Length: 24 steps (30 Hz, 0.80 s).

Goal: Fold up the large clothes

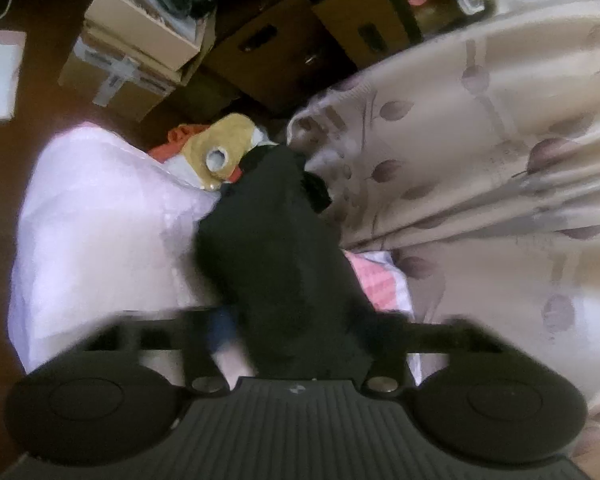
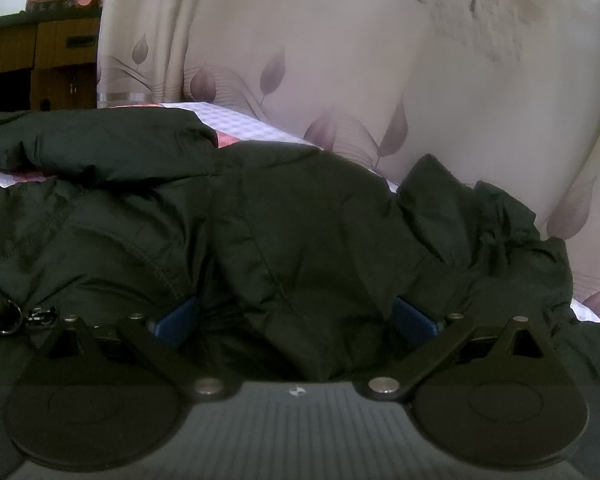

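Two grippers are on one black jacket (image 2: pixel 300 220), a padded dark garment lying on the bed (image 2: pixel 236 122) w/ a pale quilted cover, right beside the leaf-print curtain (image 2: pixel 380 60).

Left gripper (image 1: pixel 296 336): seen from its own cam, a long run of black fabric hangs fwd from between the jaws, so it looks clamped on a jacket edge and lifted well above the bed. Frame is motion-blurred, so exact jaw gap is hard to read, but the cloth bunches right at the jaw line – prob. pinched shut. Lifting that end lets the rest drape and straighten, which makes a fold line easier to set.

Right gripper (image 2: pixel 296 312): low, pressed into the jacket body. Jaws stand wide apart, blue pads (image 2: pixel 176 320) visible on both sides w/ a hump of fabric bulging between them. Not closed on anything yet; I'd judge it's either pinning the body down as an anchor or lining up to grab that hump. A zipper pull (image 2: pixel 16 318) shows at lower left, so the front/opening is near this side.

Around: white pillow (image 1: pixel 92 232), plush toy (image 1: pixel 216 152), cardboard boxes (image 1: pixel 140 40) on the dark floor – all apart from the jacket's main body.

Fold looks early; garment is crumpled, not squared.
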Available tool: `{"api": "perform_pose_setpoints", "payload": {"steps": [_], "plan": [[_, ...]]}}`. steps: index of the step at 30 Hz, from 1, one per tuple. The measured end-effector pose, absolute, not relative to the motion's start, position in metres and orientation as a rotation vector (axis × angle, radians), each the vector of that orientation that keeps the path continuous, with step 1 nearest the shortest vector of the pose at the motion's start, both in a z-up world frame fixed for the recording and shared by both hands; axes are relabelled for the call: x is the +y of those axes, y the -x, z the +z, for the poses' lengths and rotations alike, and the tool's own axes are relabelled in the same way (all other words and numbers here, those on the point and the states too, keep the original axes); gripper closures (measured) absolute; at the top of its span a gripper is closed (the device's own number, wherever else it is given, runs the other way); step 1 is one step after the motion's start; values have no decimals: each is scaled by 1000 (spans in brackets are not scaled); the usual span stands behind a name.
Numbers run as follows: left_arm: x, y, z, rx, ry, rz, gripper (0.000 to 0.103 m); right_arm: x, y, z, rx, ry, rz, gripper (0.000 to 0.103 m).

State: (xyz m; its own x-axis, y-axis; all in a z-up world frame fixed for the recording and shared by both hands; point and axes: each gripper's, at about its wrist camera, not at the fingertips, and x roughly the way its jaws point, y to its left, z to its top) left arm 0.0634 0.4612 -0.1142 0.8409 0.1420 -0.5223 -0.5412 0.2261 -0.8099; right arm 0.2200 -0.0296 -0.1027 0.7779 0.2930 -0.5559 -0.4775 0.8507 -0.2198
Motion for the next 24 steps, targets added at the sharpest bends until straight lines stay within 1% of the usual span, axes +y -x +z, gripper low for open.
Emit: {"api": "perform_pose_setpoints", "payload": {"steps": [1,3,6,9,12,15,17,20,24], "plan": [[464,-67,-120,387,1273,487,99,-30,-220,-103,534,362,427,0],[466,-69,-128,364,1276,490,99,-30,-220,-103,536,361,427,0],[458,-75,-116,333,1164,502,99,-30,-221,-103,541,352,430,0],[443,-83,-89,287,1102,466,99,-34,-224,-102,555,321,441,0],[418,-100,-50,245,1031,394,99,-44,-229,-100,571,249,454,0],[377,-121,-2,196,931,288,99,-70,-229,-88,591,59,480,0],[340,-136,30,165,865,193,99,-91,-220,-77,571,-66,482,0],[279,-157,66,157,805,33,99,-119,-202,-59,528,-120,467,0],[191,-182,88,209,755,-177,99,-169,-177,-36,470,-166,434,0]]}}
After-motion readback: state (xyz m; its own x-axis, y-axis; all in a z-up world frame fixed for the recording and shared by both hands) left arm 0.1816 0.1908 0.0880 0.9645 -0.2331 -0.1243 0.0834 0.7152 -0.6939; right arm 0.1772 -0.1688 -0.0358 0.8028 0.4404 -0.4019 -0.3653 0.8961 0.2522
